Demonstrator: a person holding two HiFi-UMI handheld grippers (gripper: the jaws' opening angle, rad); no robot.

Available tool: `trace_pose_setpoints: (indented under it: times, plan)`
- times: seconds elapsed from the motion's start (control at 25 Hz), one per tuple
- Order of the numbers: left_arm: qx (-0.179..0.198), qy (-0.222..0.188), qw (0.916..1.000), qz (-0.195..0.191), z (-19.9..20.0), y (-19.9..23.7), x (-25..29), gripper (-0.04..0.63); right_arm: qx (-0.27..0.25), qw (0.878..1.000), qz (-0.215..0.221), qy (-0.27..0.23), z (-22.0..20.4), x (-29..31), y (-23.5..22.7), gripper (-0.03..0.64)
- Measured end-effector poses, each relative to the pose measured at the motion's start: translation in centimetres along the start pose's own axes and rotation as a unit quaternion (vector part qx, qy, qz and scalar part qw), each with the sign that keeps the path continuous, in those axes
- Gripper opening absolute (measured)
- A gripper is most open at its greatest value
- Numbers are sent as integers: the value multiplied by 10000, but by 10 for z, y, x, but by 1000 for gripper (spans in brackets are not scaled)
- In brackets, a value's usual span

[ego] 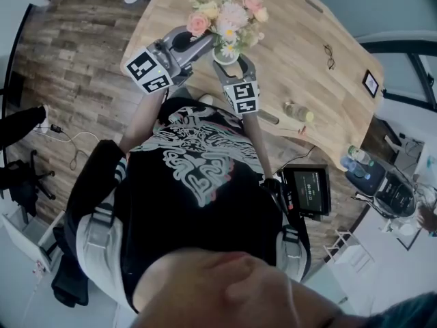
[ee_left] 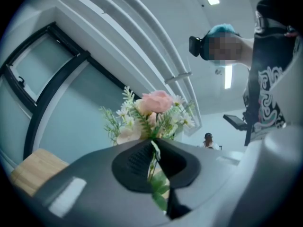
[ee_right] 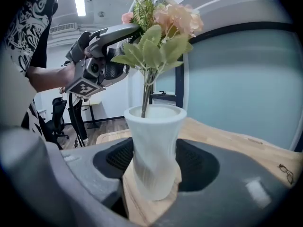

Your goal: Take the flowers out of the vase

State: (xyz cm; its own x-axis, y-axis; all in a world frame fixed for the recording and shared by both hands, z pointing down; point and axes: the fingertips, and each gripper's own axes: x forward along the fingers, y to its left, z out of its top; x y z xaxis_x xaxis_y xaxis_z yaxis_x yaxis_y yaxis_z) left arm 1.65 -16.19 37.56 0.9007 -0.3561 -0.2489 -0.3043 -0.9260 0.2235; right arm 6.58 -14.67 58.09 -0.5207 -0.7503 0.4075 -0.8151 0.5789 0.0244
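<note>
The right gripper is clamped on the white ribbed ceramic vase, its dark pads pressed against either side of the waist; the vase stands upright on the pale wooden table, near its near-left edge. The left gripper has its jaws together on the thin green stems of the bunch of artificial pink, peach and white flowers; it bites high up, just below the pink rose, and comes in from the left of the vase.

What matters for the coming move is the line of the stems; they run upright, along the vase's own axis, and the left jaws cross them nearly level. One brown-green stem drops straight into the vase mouth; whether every held stem has its foot inside the rim I cannot tell.

The left hand is plainly the one placed to draw; the right hand only anchors. By my reading the pull should go straight up along that axis until the stem ends clear the rim; a sideways drag would probably lever the stems against the lip.
</note>
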Motion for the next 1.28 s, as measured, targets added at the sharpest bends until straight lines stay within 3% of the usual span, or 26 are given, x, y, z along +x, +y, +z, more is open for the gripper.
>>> trace_pose_setpoints:
  times: [0.52,0.72,1.28]
  plan:
    - [-37,-156,9998,-106,15,5,8,0,183,9997,-5,-169,8,-5,-5,282]
    - [-90,-300,9994,-156,19,8,10,0,262,9984,140,-479,13,-13,-5,282]
    - [-142,-447,9983,-339,36,12,24,0,479,9974,-57,-538,9,-33,-17,285]
